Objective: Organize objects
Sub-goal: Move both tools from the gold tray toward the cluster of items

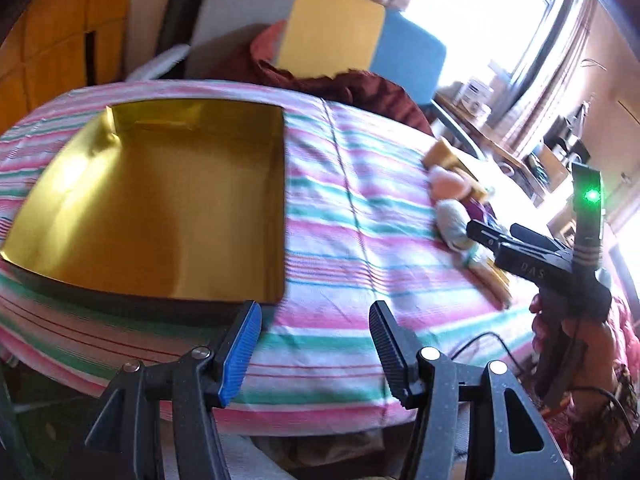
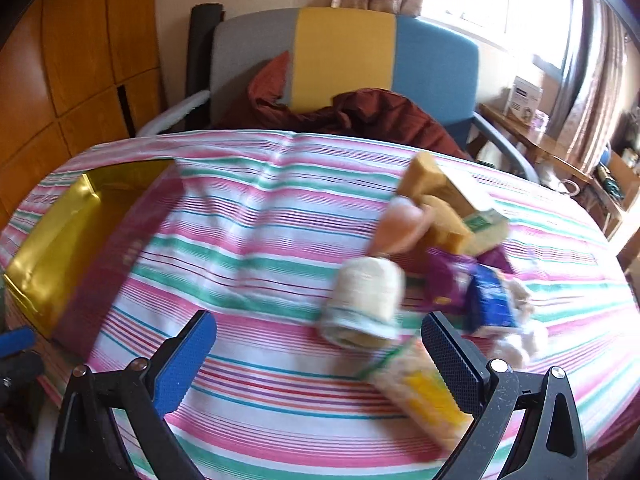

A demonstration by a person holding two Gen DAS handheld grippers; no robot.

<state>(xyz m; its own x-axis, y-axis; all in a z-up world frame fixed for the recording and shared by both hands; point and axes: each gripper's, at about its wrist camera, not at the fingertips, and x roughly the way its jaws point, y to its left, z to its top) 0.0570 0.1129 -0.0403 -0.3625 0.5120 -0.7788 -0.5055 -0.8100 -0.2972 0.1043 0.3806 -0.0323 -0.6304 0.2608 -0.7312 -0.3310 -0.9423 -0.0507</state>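
An open box with a gold lining [image 1: 160, 208] lies empty on the left of the striped tablecloth [image 1: 360, 216]; it also shows in the right wrist view [image 2: 52, 248]. My left gripper [image 1: 316, 320] is open at the box's near right corner, with nothing between its fingers. A blurred pile lies on the right: a cream roll [image 2: 364, 292], a pink round thing [image 2: 400, 228], yellow sponges [image 2: 444, 220], a purple packet [image 2: 444, 280], a blue packet [image 2: 490, 300] and a yellow-and-white packet [image 2: 420, 392]. My right gripper [image 2: 320, 324] is open just short of the roll, holding nothing; it also appears in the left wrist view [image 1: 496, 236].
Behind the table stands a chair with a grey, yellow and blue back [image 2: 344, 52], with a maroon cloth [image 2: 360, 116] heaped on it. Wooden cabinets [image 2: 80, 60] fill the left. A cluttered side table [image 2: 532, 136] stands by the window. A patterned sleeve [image 1: 600, 400] is at the right.
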